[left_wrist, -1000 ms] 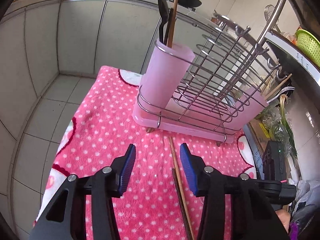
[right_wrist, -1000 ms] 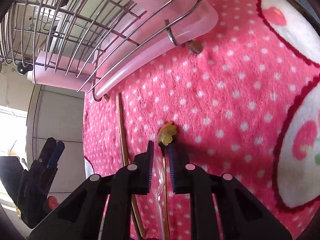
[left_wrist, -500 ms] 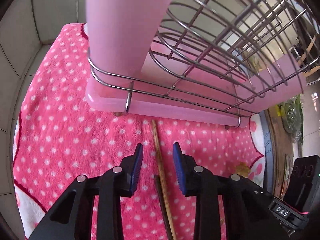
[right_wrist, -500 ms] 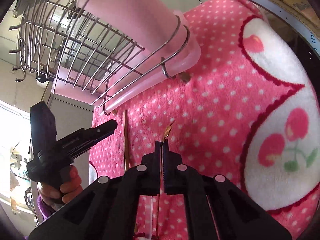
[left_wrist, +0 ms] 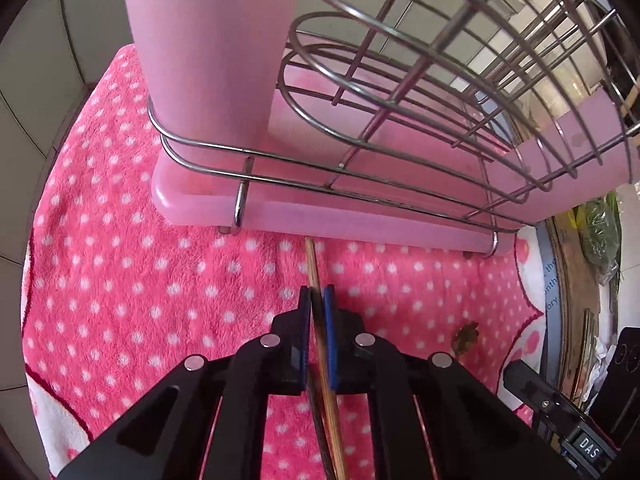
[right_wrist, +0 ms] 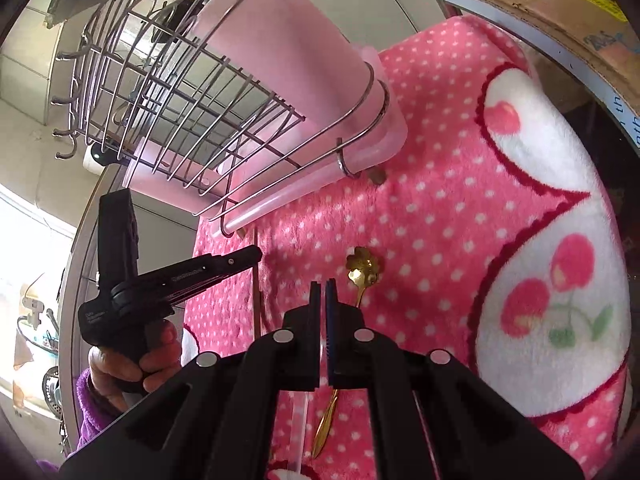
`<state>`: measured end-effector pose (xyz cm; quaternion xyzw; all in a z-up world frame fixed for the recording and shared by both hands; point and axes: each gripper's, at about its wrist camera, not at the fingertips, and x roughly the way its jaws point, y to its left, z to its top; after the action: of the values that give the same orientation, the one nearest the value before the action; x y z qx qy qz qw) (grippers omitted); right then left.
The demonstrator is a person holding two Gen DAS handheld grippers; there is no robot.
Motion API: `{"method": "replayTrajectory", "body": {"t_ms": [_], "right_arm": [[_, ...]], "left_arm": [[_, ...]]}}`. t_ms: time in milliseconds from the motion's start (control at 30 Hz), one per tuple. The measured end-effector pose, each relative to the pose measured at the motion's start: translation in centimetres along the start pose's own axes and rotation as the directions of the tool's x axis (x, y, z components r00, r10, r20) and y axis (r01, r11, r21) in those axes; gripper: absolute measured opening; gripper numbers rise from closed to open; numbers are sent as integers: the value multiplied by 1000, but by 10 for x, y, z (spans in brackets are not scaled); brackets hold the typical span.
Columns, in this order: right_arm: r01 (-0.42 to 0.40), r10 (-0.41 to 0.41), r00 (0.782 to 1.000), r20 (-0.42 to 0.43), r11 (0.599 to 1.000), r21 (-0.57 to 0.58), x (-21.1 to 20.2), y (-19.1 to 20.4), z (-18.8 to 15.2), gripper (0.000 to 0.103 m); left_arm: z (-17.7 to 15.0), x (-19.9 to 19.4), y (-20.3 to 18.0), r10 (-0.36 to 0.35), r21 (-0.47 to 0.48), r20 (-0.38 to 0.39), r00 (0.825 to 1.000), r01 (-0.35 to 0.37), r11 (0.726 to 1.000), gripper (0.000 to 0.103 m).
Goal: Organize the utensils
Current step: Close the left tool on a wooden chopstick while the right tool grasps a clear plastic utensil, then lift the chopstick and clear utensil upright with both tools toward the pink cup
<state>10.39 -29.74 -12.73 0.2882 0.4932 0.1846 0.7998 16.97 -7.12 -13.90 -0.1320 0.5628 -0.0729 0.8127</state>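
My left gripper (left_wrist: 317, 294) points steeply down at the pink dotted cloth (left_wrist: 140, 280), its jaws closing with the pads pressing a light wooden chopstick (left_wrist: 313, 268). A darker chopstick (left_wrist: 318, 424) lies under it. The tip stops just short of the pink tray (left_wrist: 280, 216) under the wire rack (left_wrist: 440, 80). A pink cup (left_wrist: 212, 60) stands in the rack's left end. My right gripper (right_wrist: 323, 286) is shut, with a thin clear plastic handle (right_wrist: 300, 420) showing in the gap. A gold spoon (right_wrist: 362, 268) lies on the cloth, its handle running behind the right finger.
A hand in a purple sleeve (right_wrist: 120, 364) holds the left gripper at the cloth's left side. A cardboard box (right_wrist: 540, 4) sits past the cloth's far right edge. Grey tiled cabinets (left_wrist: 40, 60) stand beyond the table. Greens (left_wrist: 600, 232) lie right of the rack.
The left gripper came down close to the rack and closed on the chopstick. The right gripper shut beside the gold spoon and rose a little; the spoon now lies to its right.
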Motion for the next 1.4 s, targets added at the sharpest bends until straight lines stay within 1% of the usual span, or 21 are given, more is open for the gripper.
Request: {"method": "replayTrajectory", "body": {"t_ms": [100, 233, 300, 333, 367, 400, 500, 667, 800, 900, 967, 1100, 1167, 1200, 1233, 1267, 1333, 1400], "right_arm": [[2, -2, 1000, 0, 999, 37, 0, -7, 0, 3], [-29, 34, 999, -35, 992, 122, 8, -21, 4, 4], [-25, 34, 997, -62, 990, 139, 13, -24, 4, 14], [-22, 31, 997, -66, 990, 137, 15, -24, 4, 26], [-17, 26, 997, -71, 991, 130, 18, -21, 3, 34], [-9, 19, 996, -83, 993, 116, 21, -18, 2, 34], [25, -13, 993, -121, 996, 91, 31, -11, -2, 34], [9, 4, 994, -113, 993, 116, 28, -9, -5, 34], [8, 3, 987, -162, 998, 68, 30, 7, -13, 34], [44, -37, 979, -198, 999, 30, 41, 17, -23, 34], [53, -48, 975, -215, 998, 20, 48, 20, -26, 34], [77, -83, 972, -220, 996, -39, 59, 29, -31, 34], [77, -89, 975, -205, 995, -64, 60, 33, -32, 33], [88, -103, 974, -200, 993, -84, 60, 35, -33, 24], [96, -113, 973, -200, 991, -95, 62, 36, -33, 8], [95, -113, 972, -207, 991, -97, 64, 36, -34, 4], [89, -105, 975, -197, 992, -91, 64, 36, -37, 4], [75, -91, 981, -169, 992, -99, 58, 40, -37, 4]], "left_arm": [[-3, -18, 1, -47, 5, 32, 998, 47, 999, 5], [-10, -37, -6, -88, 39, 69, 994, 85, 996, 5], [-17, -45, -8, -113, 41, 78, 990, 111, 993, 5], [-20, -50, -5, -126, 39, 82, 989, 123, 992, 5], [-21, -52, -5, -137, 38, 84, 987, 135, 990, 5], [-22, -55, -6, -148, 37, 86, 985, 145, 989, 5], [-28, -67, 1, -171, 34, 94, 981, 169, 985, 5], [-30, -90, 21, -203, 28, 121, 972, 201, 979, 5], [-31, -103, 31, -227, 23, 143, 963, 226, 974, 5], [-34, -111, 39, -242, 20, 152, 958, 242, 970, 5], [-36, -112, 40, -246, 20, 155, 957, 245, 969, 5], [-42, -112, 40, -245, 18, 160, 956, 245, 969, 5], [-43, -114, 42, -244, 14, 164, 956, 245, 969, 5], [-44, -115, 42, -244, 12, 167, 955, 245, 969, 5], [-44, -117, 42, -243, 11, 171, 955, 245, 969, 5], [-45, -119, 43, -243, 11, 174, 954, 245, 970, 5], [-45, -122, 43, -241, 12, 181, 953, 243, 970, 5], [-46, -126, 43, -241, 13, 189, 952, 243, 970, 5]]}}
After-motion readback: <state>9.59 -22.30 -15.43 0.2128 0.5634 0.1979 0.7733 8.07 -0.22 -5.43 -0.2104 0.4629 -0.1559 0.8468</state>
